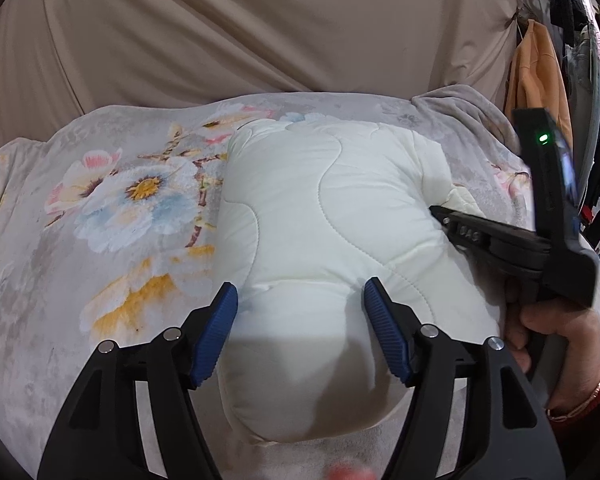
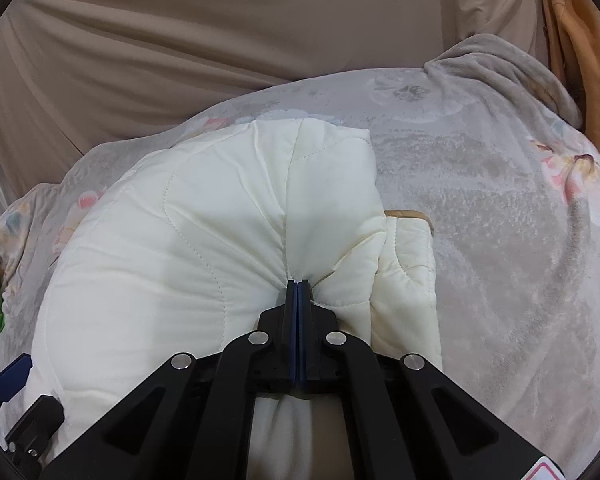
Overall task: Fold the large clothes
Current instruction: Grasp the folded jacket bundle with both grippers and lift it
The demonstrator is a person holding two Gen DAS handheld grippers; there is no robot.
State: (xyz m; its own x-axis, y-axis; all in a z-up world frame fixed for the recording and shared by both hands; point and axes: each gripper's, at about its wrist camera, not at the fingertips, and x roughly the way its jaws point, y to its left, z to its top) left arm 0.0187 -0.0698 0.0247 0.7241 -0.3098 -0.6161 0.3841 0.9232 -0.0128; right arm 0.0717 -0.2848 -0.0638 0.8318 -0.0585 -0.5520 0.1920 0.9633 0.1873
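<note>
Puffy cream quilted garment, folded; left tool spread astride it, right tool pinching it.

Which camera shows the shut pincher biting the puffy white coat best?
The right wrist view: the right gripper sits dead centre, shut on a pinch of the white coat. The left wrist view shows that gripper only sideways at the coat's right edge, its tip partly hidden.

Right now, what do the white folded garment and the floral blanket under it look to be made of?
White garment: apparently padded, quilted fabric with a smooth matte shell; wavy stitch lines and puffy bulges show it. Floral blanket: likely plush fleece; its nap looks fuzzy with a faint sheen.
</note>
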